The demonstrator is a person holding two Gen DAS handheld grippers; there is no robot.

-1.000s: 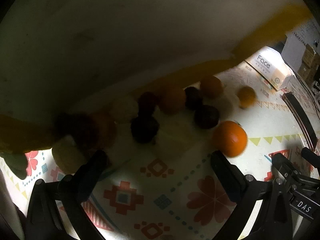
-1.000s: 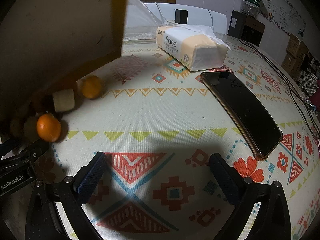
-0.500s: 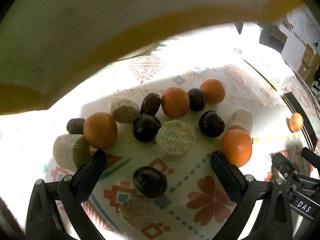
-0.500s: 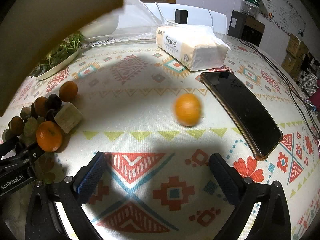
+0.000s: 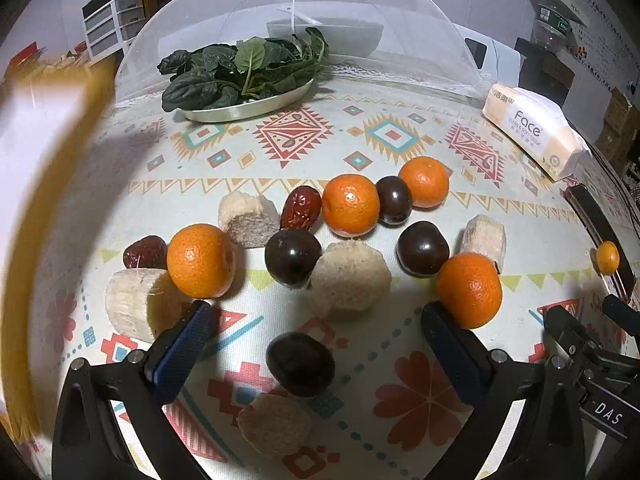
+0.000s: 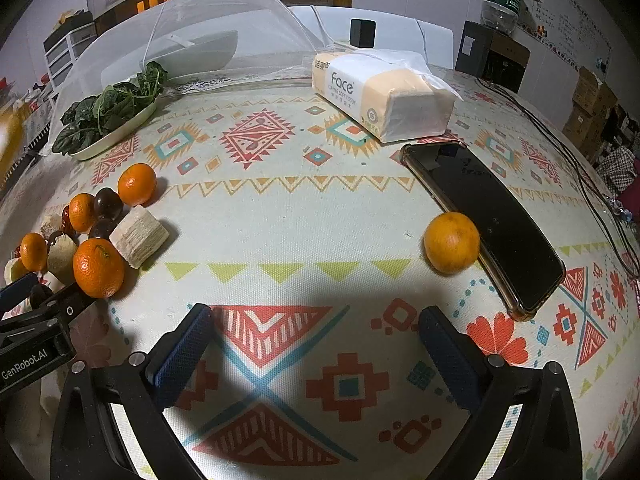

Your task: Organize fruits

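- Left wrist view: your left gripper (image 5: 316,316) is spread wide and grasps nothing; it hovers low over the patterned tablecloth (image 5: 400,136).
- Between its fingers lies a dark plum (image 5: 300,363), with a pale cane chunk (image 5: 274,426) just in front of it, nearer the camera.
- Beyond the fingertips sits the main fruit cluster: four mandarins, e.g. the one by the left finger (image 5: 200,260), three more dark plums, two red dates (image 5: 301,208) and several pale chunks.
- One mandarin (image 5: 469,290) touches the tip of the right-hand finger.
- A plate of leafy greens (image 5: 244,68) stands well behind, at the edge of a mesh food cover (image 5: 360,12).
- Right wrist view: your right gripper (image 6: 316,328) is released and empty, above bare cloth.
- A lone mandarin (image 6: 452,242) rests apart from the cluster, touching the edge of a phone (image 6: 492,220).
- A tissue pack (image 6: 384,92) lies behind the phone.
- The fruit cluster (image 6: 88,232) appears at far left, beside your left gripper.
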